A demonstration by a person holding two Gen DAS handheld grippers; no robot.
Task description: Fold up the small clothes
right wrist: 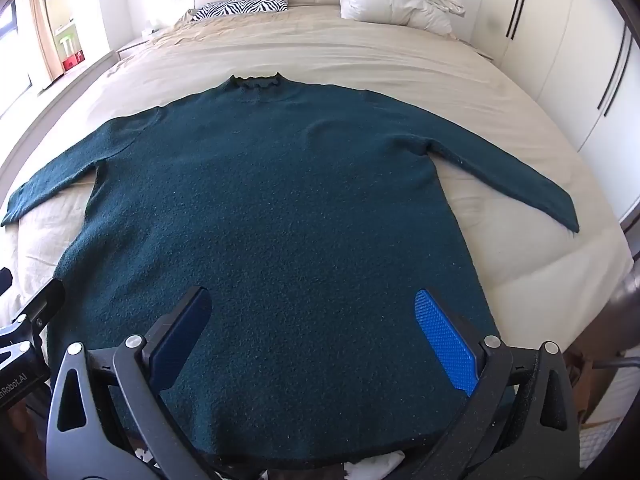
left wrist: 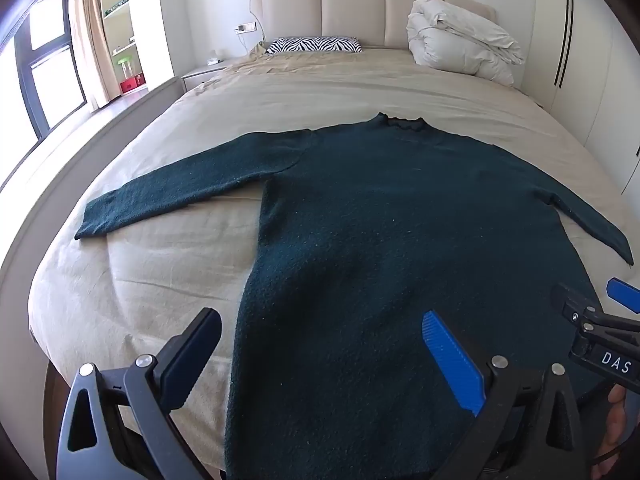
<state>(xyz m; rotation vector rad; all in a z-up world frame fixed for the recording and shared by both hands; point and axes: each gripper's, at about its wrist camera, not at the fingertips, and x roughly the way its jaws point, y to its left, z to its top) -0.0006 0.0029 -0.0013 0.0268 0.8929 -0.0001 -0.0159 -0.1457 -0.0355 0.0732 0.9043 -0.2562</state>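
A dark green knit sweater (right wrist: 280,200) lies flat on the beige bed sheet (right wrist: 360,52), collar (right wrist: 258,80) toward twelve o'clock and hem at six o'clock by the foot of the bed; both sleeves are spread, the left sleeve (left wrist: 180,180) toward nine o'clock and the right sleeve (right wrist: 512,172) toward three o'clock. No fold has been made. The left gripper (left wrist: 320,348) hangs over the hem's left portion with its jaws spread wide and nothing between them; the right gripper (right wrist: 320,320) hangs over the hem's right portion, likewise wide and empty. Whether either pad touches the knit cannot be told. Assessment: the step in hand appears to be taking the first hold. Recommended practice: close each claw on a full pinch of fabric at an edge, both layers together, since a thick knit is likely to slip from a shallow bite. Lift both sides evenly so the body does not skew. Bringing the sleeves in across the body before folding hem toward collar would probably give the neater result. The rolled duvet (left wrist: 460,36) and zebra-print pillow (left wrist: 314,45) at twelve o'clock lie well apart from the work.
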